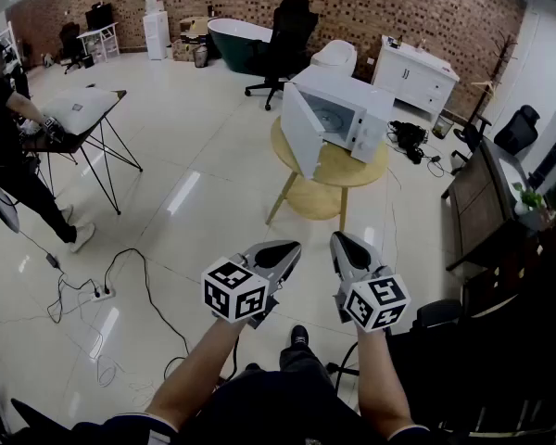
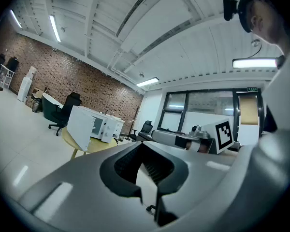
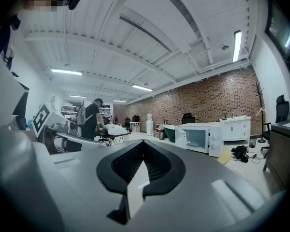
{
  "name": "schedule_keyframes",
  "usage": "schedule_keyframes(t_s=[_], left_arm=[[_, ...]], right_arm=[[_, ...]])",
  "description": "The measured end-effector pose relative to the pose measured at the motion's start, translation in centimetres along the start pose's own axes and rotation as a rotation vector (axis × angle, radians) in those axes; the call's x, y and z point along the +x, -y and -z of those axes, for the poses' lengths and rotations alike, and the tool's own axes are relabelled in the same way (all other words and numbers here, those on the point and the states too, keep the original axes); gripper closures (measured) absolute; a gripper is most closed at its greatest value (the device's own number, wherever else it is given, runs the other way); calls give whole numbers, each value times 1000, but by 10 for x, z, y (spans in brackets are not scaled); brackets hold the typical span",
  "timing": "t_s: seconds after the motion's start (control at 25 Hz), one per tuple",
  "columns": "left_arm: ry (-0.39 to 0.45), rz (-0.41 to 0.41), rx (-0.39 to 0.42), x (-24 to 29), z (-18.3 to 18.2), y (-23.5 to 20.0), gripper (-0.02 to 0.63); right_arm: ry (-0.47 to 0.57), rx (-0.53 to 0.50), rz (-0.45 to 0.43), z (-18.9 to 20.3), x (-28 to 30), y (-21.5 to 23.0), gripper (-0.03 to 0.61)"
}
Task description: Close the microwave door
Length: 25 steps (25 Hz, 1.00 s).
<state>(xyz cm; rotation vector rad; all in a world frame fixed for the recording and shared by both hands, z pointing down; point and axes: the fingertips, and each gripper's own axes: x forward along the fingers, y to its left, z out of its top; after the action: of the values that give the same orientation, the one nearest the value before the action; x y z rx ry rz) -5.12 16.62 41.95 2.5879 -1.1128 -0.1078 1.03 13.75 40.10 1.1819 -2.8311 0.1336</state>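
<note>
Close in, the person holds both tools low in front of the body: the left gripper (image 1: 280, 251) and the right gripper (image 1: 345, 245) sit side by side. Each has its jaws pressed together at the tips, with nothing between them. A power strip (image 1: 103, 294) lies on the tiles at about nine o'clock. Farther off, between twelve and one o'clock, the microwave (image 1: 352, 109) sits on a round wooden table (image 1: 357, 170), its door (image 1: 301, 137) swung wide open. Both grippers are well apart from it, so I'd say nothing is done yet: the approach and the push on the door remain.
</note>
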Motion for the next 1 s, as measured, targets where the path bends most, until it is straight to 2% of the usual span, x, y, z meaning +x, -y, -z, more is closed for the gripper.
schedule_keyframes(t_s=[0.4,0.56,1.0], left_arm=[[-20,-5,-2,19,3,-11,602],[-31,-12,-3,33,4,-17,602],[-59,-67,16,102,-4,-61,601]], right_arm=[[-8,-16,18,4,4,20,577],[-6,10,17,7,7,36,577],[-14,25,-36,7,52,107,577]])
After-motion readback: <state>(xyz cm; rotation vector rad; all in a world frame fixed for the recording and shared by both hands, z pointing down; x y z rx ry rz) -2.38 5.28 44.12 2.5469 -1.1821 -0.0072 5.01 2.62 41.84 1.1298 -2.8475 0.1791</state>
